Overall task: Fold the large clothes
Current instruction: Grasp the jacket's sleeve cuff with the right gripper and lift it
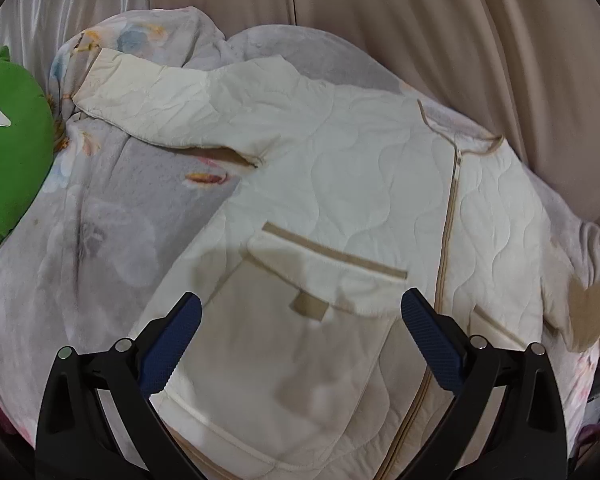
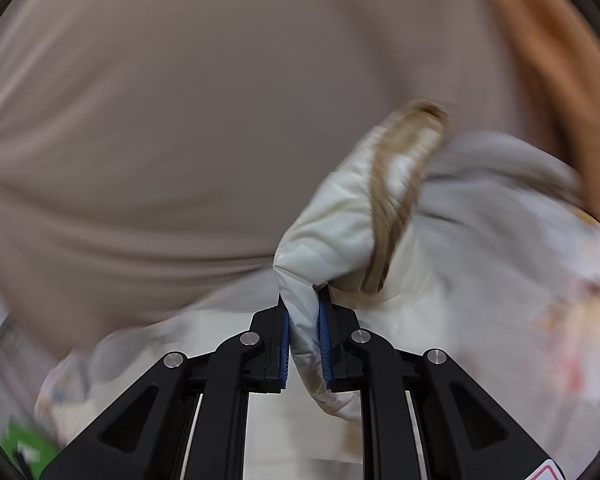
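A cream quilted jacket (image 1: 340,184) with tan zipper and pocket trim lies spread front-up on a grey floral blanket (image 1: 112,220). Its left sleeve (image 1: 148,96) stretches out toward the upper left. My left gripper (image 1: 300,312) is open and empty, hovering above the jacket's lower pocket area. My right gripper (image 2: 304,312) is shut on the jacket's right sleeve (image 2: 340,216), near its tan-trimmed cuff (image 2: 396,200), and holds it lifted. The right wrist view is motion-blurred.
A green cushion (image 1: 8,144) lies at the left edge of the blanket. Beige curtains (image 1: 420,20) hang behind the bed. A person's beige-sleeved arm (image 1: 596,304) shows at the right edge.
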A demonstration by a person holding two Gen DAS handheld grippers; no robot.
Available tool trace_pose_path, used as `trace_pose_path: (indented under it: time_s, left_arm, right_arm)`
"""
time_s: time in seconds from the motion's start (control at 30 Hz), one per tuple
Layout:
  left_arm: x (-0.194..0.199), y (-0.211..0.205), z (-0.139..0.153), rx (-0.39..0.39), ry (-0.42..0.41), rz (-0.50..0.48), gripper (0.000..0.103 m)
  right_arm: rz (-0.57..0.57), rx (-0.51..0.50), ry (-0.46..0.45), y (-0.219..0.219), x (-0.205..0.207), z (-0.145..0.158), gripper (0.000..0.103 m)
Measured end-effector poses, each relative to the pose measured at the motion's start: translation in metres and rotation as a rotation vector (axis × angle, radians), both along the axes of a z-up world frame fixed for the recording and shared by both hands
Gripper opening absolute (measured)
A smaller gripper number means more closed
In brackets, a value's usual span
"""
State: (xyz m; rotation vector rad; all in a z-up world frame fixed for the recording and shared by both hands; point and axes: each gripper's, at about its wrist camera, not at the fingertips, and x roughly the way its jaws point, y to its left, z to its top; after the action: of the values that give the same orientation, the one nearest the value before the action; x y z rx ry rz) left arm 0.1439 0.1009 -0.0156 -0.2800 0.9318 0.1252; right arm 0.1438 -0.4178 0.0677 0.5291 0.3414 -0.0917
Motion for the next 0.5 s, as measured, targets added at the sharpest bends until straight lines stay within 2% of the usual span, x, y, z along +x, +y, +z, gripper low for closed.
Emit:
trace_pose_path:
  time_s: [0.07,0.1,0.13,0.17,0.2,0.23,0.27,0.37,0.43,0.5]
  left_arm:
    - [0.005,0.008,0.005,-0.023,-0.021,0.003,0.098]
    - [0.009,0.013,0.008,-0.040,-0.034,0.000,0.098]
    - [0.012,0.017,0.010,-0.050,-0.046,0.000,0.098]
    - [0.016,0.021,0.011,-0.059,-0.059,0.003,0.098]
    - [0.020,0.025,0.012,-0.073,-0.075,-0.001,0.098]
    - [0.025,0.028,0.012,-0.091,-0.083,-0.006,0.098]
    - [0.030,0.030,0.010,-0.111,-0.084,-0.013,0.098]
    - [0.057,0.032,-0.004,-0.221,-0.054,-0.064,0.098]
    - [0.078,0.029,-0.021,-0.302,-0.013,-0.084,0.098]
    - [0.100,0.023,-0.041,-0.403,0.025,-0.107,0.098]
  right_arm:
    - [0.209,-0.053,-0.040,0.079,0.034,0.020,0.016]
    - [0.297,-0.064,-0.046,0.113,0.048,0.020,0.019]
    - [0.372,-0.077,-0.041,0.147,0.061,0.014,0.026]
    - [0.438,-0.099,-0.022,0.181,0.073,0.001,0.045]
    - [0.466,-0.139,0.012,0.212,0.082,-0.015,0.055]
    - [0.471,-0.176,0.042,0.233,0.086,-0.030,0.060]
    - [0.486,-0.204,0.084,0.254,0.088,-0.047,0.060]
    - [0.505,-0.203,0.146,0.275,0.068,-0.081,0.060]
    - [0.464,-0.180,0.169,0.265,0.044,-0.095,0.060]
    - [0.406,-0.091,0.228,0.235,0.019,-0.114,0.061]
